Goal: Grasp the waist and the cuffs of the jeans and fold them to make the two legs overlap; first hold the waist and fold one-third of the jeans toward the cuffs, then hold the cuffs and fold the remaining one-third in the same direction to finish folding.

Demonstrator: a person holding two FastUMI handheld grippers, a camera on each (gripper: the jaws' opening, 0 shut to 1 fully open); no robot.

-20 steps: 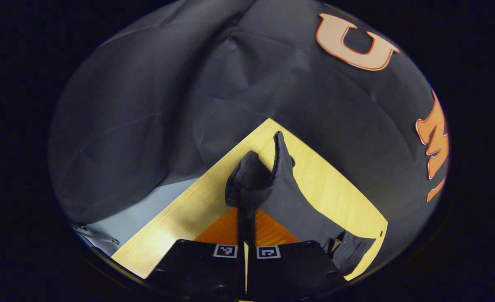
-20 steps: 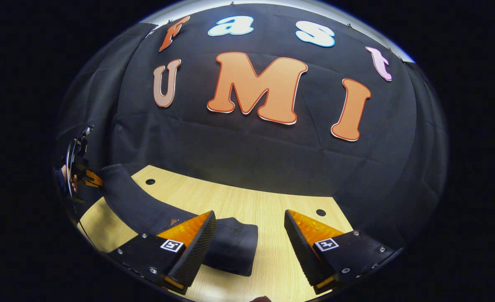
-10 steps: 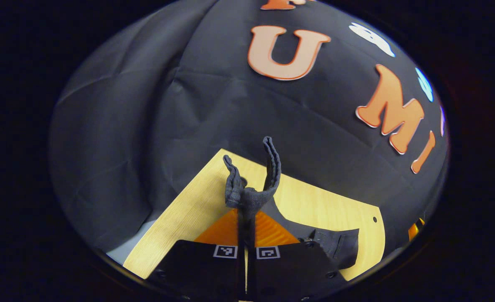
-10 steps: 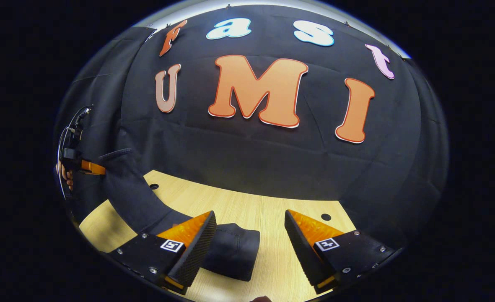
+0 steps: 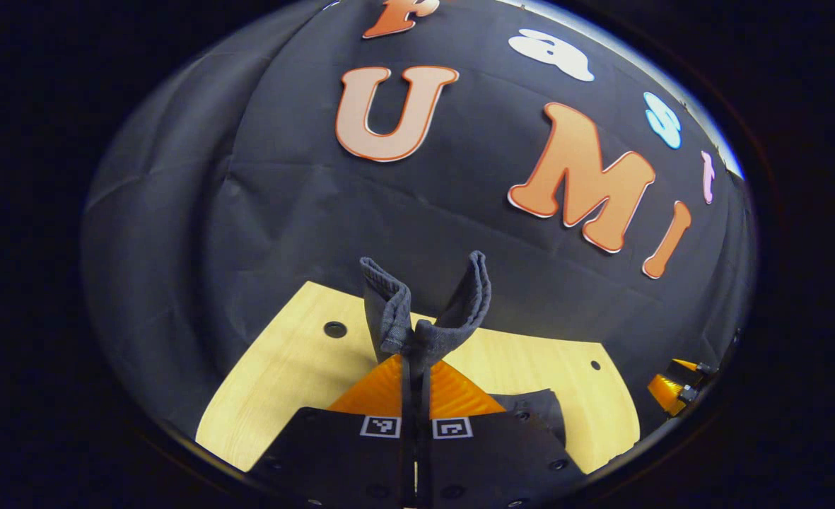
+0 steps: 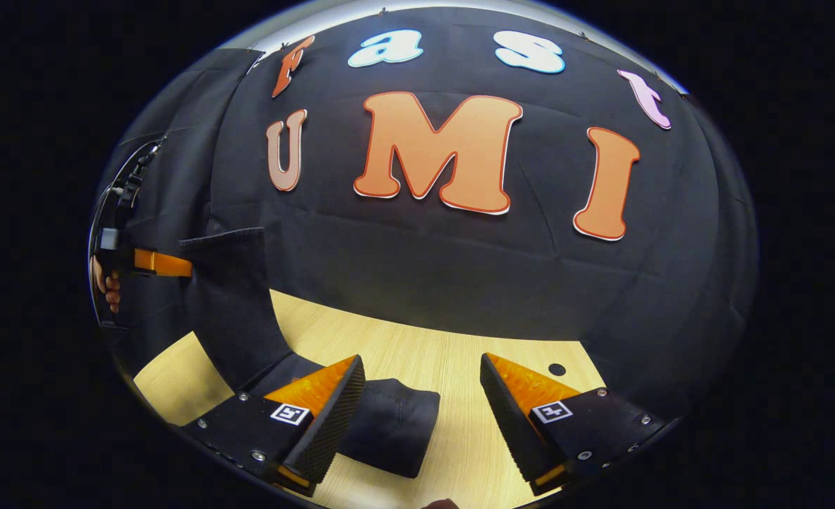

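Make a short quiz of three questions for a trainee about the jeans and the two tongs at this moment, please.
1. True or false: the left tongs are shut on the jeans.
2. The right tongs stand: A) open, above the table, beside the folded end of the jeans; B) shut on the jeans; C) shut on nothing.
3. Fill in: in the right gripper view, the end of the jeans held by the left tongs is ______ off the table.

Key: 1 true; 2 A; 3 lifted.

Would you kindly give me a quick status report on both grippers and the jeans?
Left gripper shut on jeans, one end lifted off table. Right gripper open, other end lying between its fingers. Nothing in the way.
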